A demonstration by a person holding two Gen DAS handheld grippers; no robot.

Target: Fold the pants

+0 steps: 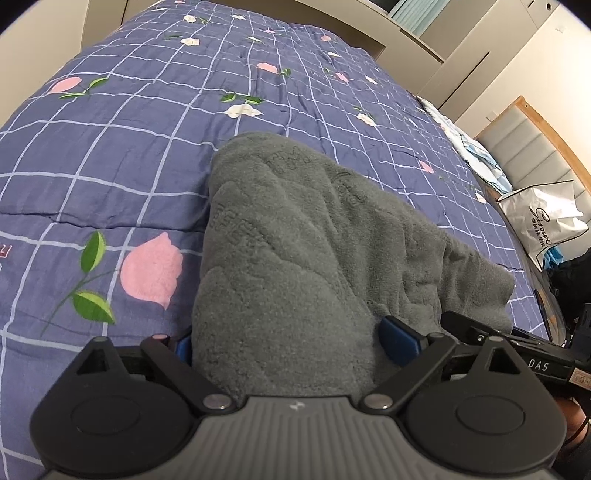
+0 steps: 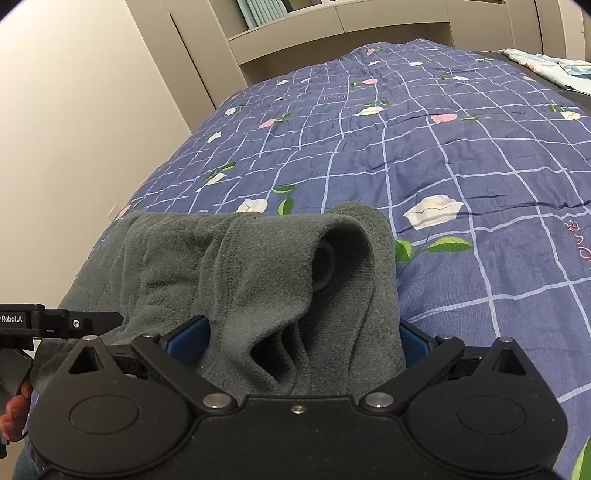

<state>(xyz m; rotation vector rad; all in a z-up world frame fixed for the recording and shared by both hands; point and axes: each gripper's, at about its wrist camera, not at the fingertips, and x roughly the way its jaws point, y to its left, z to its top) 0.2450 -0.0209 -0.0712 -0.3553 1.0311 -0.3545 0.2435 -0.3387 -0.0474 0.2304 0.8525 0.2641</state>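
Grey fleece pants (image 1: pixel 295 240) lie bunched on a blue checked floral quilt (image 1: pixel 110 166). In the left wrist view my left gripper (image 1: pixel 288 343) has its blue pads either side of a thick fold of the pants and grips it. In the right wrist view my right gripper (image 2: pixel 303 339) likewise holds a bunched fold of the pants (image 2: pixel 258 266) between its blue pads, with an open leg or waist end rolled up ahead of it. Each gripper shows at the edge of the other's view: the right one (image 1: pixel 498 343) and the left one (image 2: pixel 55 321).
The quilt (image 2: pixel 443 147) covers a bed that stretches ahead. A white shopping bag (image 1: pixel 546 221) and a padded headboard (image 1: pixel 535 147) stand at the right. A light blue cloth (image 2: pixel 546 66) lies at the far bed edge. Cream cabinets (image 2: pixel 332 22) line the wall.
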